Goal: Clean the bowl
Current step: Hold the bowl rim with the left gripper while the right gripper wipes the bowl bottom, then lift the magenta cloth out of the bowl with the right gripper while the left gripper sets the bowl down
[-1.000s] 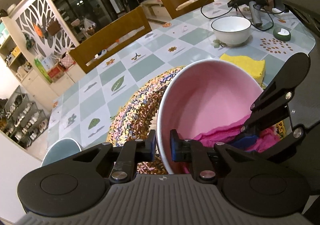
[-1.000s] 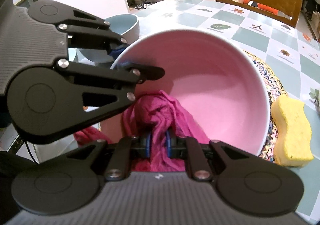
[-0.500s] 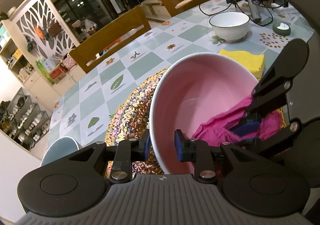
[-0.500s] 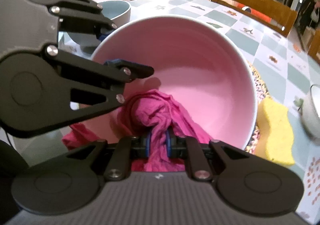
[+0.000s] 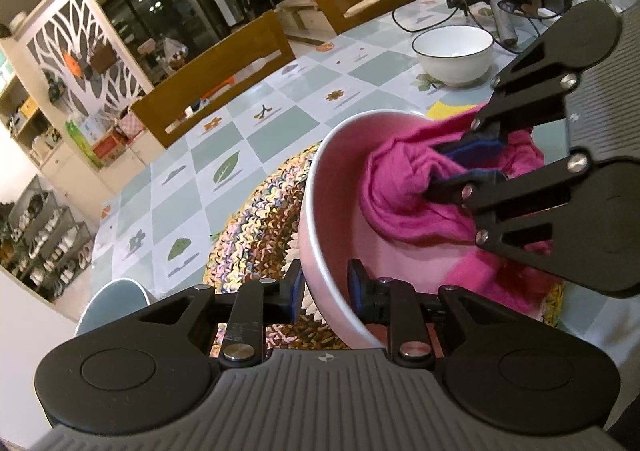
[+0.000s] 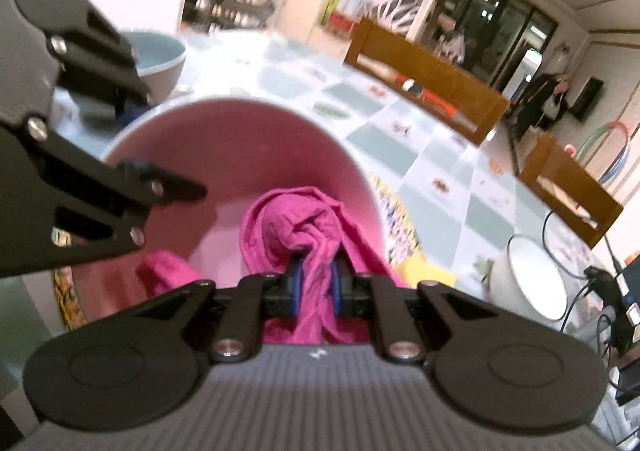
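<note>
Bench (image 5: 276,123): tiled in a green and white check, it carries everything; wooden chairs (image 5: 216,71) stand along its far edge.
Mat (image 5: 260,227): a braided round mat lies near the near edge, under the pink bowl, probably to soften the contact and stop sliding during the wipe.
Bowl (image 5: 320,211): the pink bowl, the task's thing, sits tipped over the mat with its opening turned toward the right gripper, so the inside is easy to reach.
Left gripper (image 5: 323,285): its jaws straddle the bowl's near rim, one outside the wall and one inside. A gap shows on each side, so I cannot tell whether they clamp it or only bracket it. The purpose seems to be steadying the tilt.
Right gripper (image 6: 315,283): its jaws are narrow, pinched on the cloth, and pointed into the bowl.
Cloth (image 6: 296,223): a magenta bunch, pressed against the inner wall near the rim on the right-hand side, with its loose tail hanging back over the jaws. Bunching gives a thick pad to rub with. The wipe looks under way, not finished.
White bowl (image 5: 452,51): stands well apart toward the far right corner, untouched.
Blue bowl (image 6: 160,59): sits at the near left edge, beyond the left gripper.
Sponge (image 6: 424,271): yellow, just beside the pink bowl, unused.
</note>
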Demonstrator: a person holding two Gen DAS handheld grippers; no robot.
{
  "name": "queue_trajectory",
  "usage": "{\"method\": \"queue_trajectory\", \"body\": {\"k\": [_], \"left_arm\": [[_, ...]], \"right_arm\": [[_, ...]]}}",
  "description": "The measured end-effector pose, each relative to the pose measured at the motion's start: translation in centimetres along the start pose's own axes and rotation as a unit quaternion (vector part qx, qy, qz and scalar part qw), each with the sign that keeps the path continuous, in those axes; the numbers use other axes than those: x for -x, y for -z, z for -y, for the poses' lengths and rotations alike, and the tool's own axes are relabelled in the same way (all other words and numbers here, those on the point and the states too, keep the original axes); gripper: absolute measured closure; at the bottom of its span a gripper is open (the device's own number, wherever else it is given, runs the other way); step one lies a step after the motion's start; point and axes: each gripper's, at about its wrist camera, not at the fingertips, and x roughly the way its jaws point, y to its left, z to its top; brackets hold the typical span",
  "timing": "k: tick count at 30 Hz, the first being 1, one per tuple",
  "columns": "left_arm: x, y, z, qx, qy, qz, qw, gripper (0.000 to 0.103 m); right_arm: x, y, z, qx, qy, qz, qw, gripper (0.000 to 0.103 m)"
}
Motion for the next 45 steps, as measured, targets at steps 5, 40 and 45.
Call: {"method": "queue_trajectory", "body": {"k": [5,40,45], "left_arm": [[-0.4,-0.3,-0.6,0.023,0.006,-0.009,0.9997,0.076],[1.1,-0.3,-4.2,0.085,-0.018,-0.003,0.9963,0.036],[2.1,-0.5,-3.6,0.077,-0.018,0.003,0.9969,0.036]], "right_arm": [[0.0,-0.9,0.3,0.005,-0.006,0.014,1.000,0.088],[7.0,-0.6,4.3,-0.164,-0.045,0.000,0.985,0.088],[8.0,0.2,5.0,-0.183,-0.038,-0.003,0.982,0.088]]}}
